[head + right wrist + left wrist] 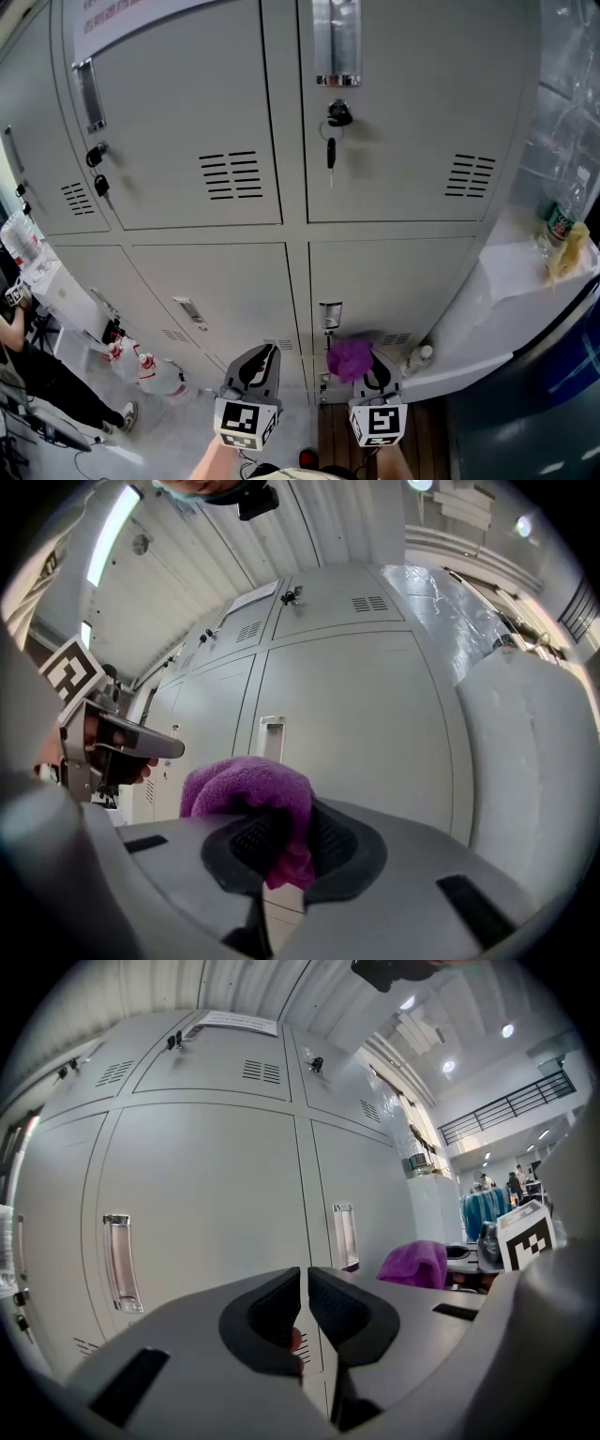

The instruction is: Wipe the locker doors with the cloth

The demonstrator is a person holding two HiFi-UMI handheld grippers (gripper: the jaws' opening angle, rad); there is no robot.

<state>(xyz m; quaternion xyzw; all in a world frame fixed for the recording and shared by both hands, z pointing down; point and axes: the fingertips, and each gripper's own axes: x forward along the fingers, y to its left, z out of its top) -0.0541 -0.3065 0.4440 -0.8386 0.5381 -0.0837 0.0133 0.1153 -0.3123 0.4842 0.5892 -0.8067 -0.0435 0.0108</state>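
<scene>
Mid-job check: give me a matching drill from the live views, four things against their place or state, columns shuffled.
Things:
1. cloth
2. left gripper
3. key
4. bottle

Place or state:
A. hangs on the upper right locker door
B. fingers together, nothing held
C. stands on the white ledge at far right
D. clamped in the right gripper

Pairs: 1-D, 2-B, 3-A, 4-C

Purple terry cloth [246, 787]: bunched into a wad, pinched between the jaws of my right gripper [286, 844], close in front of the lower locker doors [384, 281]. Doors: grey metal, vented, all closed.
</scene>
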